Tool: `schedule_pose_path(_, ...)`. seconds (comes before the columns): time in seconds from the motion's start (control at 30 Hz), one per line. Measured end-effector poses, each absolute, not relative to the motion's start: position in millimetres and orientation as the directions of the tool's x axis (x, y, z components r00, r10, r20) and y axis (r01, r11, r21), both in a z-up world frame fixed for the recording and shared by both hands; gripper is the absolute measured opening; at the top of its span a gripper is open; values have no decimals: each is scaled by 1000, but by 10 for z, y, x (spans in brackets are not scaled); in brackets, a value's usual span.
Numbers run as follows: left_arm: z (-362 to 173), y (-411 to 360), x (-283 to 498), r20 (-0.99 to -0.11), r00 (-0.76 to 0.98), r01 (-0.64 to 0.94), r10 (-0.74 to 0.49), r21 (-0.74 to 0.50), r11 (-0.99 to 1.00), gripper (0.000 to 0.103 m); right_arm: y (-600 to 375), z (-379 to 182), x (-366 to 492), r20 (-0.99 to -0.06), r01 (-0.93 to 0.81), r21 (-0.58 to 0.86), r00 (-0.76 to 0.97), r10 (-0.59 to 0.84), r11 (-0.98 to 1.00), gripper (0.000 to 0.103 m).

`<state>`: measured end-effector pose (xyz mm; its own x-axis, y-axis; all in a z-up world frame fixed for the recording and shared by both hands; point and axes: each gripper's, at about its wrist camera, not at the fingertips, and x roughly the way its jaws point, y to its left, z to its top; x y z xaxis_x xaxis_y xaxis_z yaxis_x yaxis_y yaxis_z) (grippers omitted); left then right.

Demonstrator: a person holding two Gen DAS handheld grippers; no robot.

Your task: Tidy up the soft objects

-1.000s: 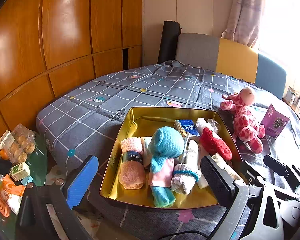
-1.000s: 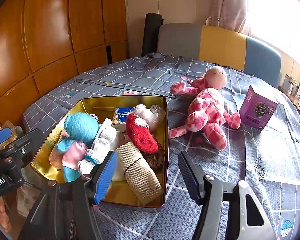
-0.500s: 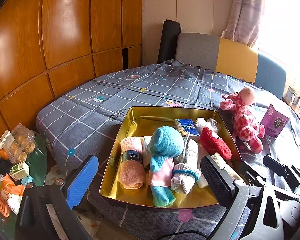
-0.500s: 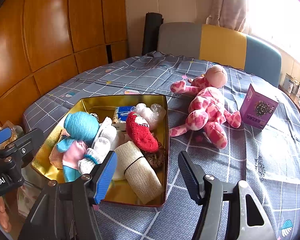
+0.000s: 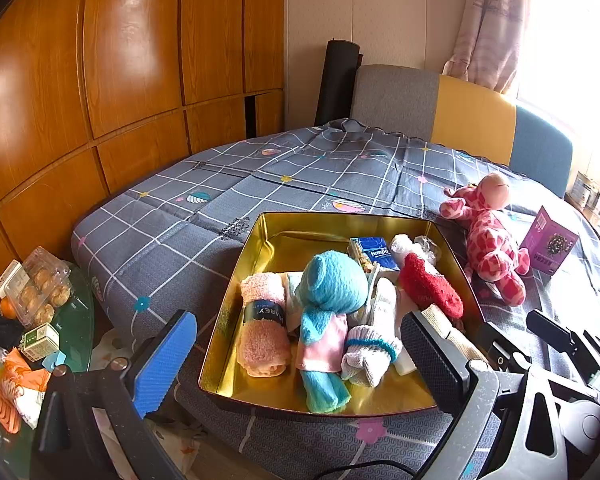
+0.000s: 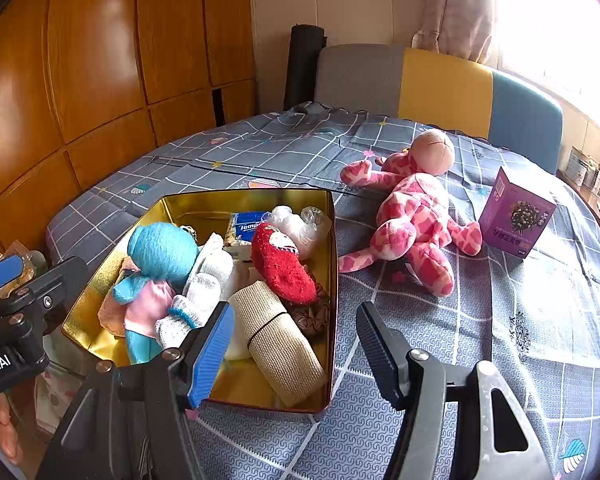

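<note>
Gold tin (image 6: 334, 280), open, on the checked bedspread (image 6: 420, 420) at the near edge of the bed; nearly full of soft goods. Contents: blue knitted doll (image 5: 332, 284) with pink dress, lying lengthwise in the middle; rolled pink towel (image 5: 262, 332) beside it, paper band reading "AREY", first letters hidden; white sock with teal cuff (image 5: 370, 354); red fuzzy sock (image 6: 284, 268); beige elastic bandage roll (image 6: 278, 344) at the near right corner; brown scrunchie (image 6: 314, 312) tucked under the red sock; clear plastic bag (image 6: 300, 224); blue tissue pack (image 5: 374, 254) marked "Tempo". Outside the tin: pink spotted plush toy (image 6: 416, 216), lying on the bedspread well apart from the tin's right wall, likely the last soft item to go in. Handling, by judgement: light, limp, squashy, not fragile; limbs will dangle, so take it across the torso, not by a leg; fur gives good grip. Purple carton (image 6: 516, 214) stands just beside the plush toy; print too small to read; stiff, probably not for the tin. Left gripper (image 5: 300, 360): jaws wide, holding nothing, poised before the tin's near side. Right gripper (image 6: 296, 352): jaws wide, holding nothing, over the tin's near right corner; the left unit's housing in its view reads "bot.AI".
</note>
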<state>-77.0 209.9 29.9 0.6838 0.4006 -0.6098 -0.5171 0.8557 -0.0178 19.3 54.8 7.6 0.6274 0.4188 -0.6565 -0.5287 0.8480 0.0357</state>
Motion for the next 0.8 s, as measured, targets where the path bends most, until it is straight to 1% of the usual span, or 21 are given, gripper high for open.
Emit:
schedule_pose_path(0.13, 298, 2093, -773, -611, 686, -514, 395, -22, 858, 103, 548, 75, 193, -658, -529, 34, 627, 417, 848, 64)
schedule_pose_path(0.27, 320, 2054, -775, -613, 704, -486, 357, -50, 873, 103, 538, 68, 200, -661, -526, 35, 626, 414, 850, 64)
schedule_pose_path(0.4, 300, 2072, -746, -630, 720, -452, 293, -106, 886, 102, 519, 44, 216, -668, -520, 35, 623, 407, 854, 64)
schedule_pose_path(0.43, 291, 2059, -761, -621, 722, -456, 305, -95, 885, 102, 513, 39, 219, -670, -518, 35, 622, 405, 854, 64)
schedule_pose_path(0.5, 291, 2031, -754, -611, 720, -464, 329, -72, 883, 97, 503, 32, 223, -672, -515, 33, 623, 400, 857, 64)
schedule_pose_path(0.63, 284, 2020, -732, -613, 715, -466, 337, -59, 883, 94, 474, 23, 237, -675, -507, 33, 624, 393, 861, 64)
schedule_pose_path(0.77, 281, 2022, -720, -618, 701, -478, 355, -37, 878, 94, 408, 34, 254, -672, -494, 33, 633, 385, 869, 64)
schedule_pose_path(0.8, 287, 2026, -724, -617, 700, -482, 360, -35, 876, 97, 378, 43, 266, -669, -487, 36, 636, 383, 873, 64)
